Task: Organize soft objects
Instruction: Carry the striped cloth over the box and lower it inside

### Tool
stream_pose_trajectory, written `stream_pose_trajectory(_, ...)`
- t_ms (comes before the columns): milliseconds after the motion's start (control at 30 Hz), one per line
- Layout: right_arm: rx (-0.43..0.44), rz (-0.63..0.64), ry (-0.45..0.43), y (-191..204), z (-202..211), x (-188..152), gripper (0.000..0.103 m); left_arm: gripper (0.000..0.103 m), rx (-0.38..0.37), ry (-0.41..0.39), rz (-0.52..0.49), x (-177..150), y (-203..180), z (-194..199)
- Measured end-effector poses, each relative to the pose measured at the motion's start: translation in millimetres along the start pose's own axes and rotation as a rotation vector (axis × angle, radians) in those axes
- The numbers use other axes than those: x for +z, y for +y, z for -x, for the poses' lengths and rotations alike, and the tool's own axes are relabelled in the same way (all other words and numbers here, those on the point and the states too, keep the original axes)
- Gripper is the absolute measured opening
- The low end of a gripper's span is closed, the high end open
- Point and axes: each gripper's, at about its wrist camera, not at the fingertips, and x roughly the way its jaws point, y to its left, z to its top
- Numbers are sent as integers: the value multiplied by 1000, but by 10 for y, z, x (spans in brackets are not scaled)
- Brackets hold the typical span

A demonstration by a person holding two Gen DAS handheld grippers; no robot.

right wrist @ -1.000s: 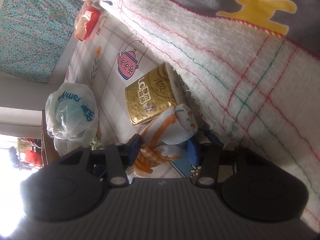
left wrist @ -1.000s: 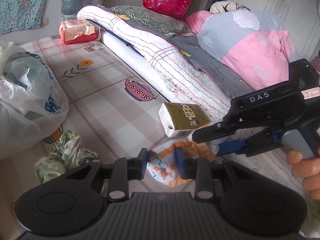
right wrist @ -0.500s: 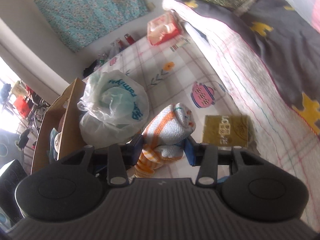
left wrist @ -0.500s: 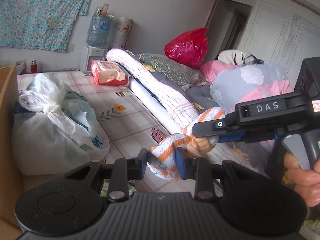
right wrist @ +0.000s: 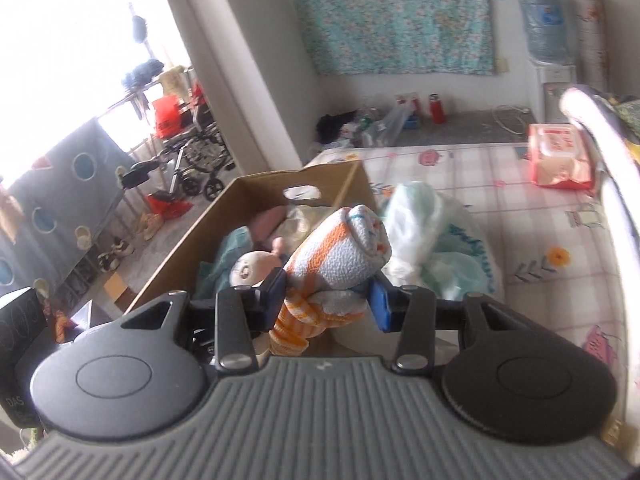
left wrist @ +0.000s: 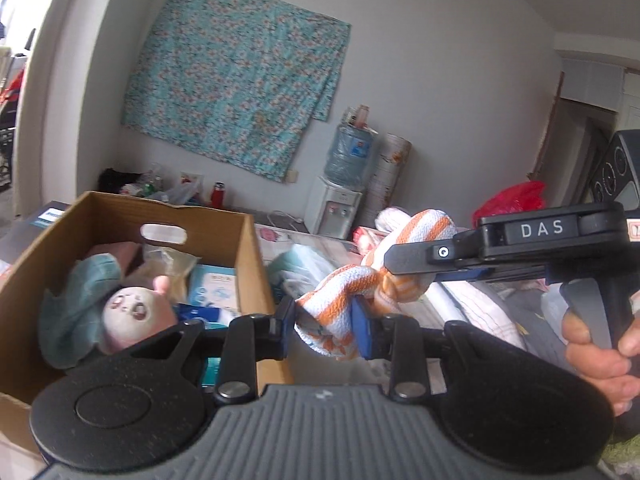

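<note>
Now lifted clear of the checked mat [right wrist: 520, 216] where it lay beside a gold tissue pack a second ago, the orange-striped towel [left wrist: 360, 284] hangs in the air between both tools, just beside the open cardboard box [left wrist: 248, 248]; judged: carry phase, drop into the box comes next. Left gripper [left wrist: 323, 326] is clamped on one bunched end, right gripper [right wrist: 326, 296] clamped on the rolled end, jaws pressing cloth in both views. Box floor is mostly hidden by a doll [right wrist: 250, 268] and teal cloth, so free room inside cannot be told; motion blur smears the white plastic bag [right wrist: 440, 240].
</note>
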Motion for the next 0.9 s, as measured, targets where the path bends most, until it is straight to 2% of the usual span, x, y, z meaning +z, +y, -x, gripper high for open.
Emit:
stream_pose_trajectory(200,229,45,139,548,-753,293,42,32,195,-13,98,78,554,303)
stream_pose_trajectory(400,343,74,325,1068,-1556,499,42,33,310,16,190,52,1033,382)
stream_pose_trajectory(533,387,113,435,1346,-2026,527,42,43,359,38,235,41,1282,444)
stream_pose_trajectory(633,433,129,524,1516,-2402,516,42,46,379,32,246,12,1381,546)
stream_pose_trajectory(767,481,159,658,1738,-2927,416,40,47,404,44,234,0,1453,621)
stream_pose_trajectory(900,462,205,771,1918,-3406,136,36,47,412,53,239,-33,1495,635)
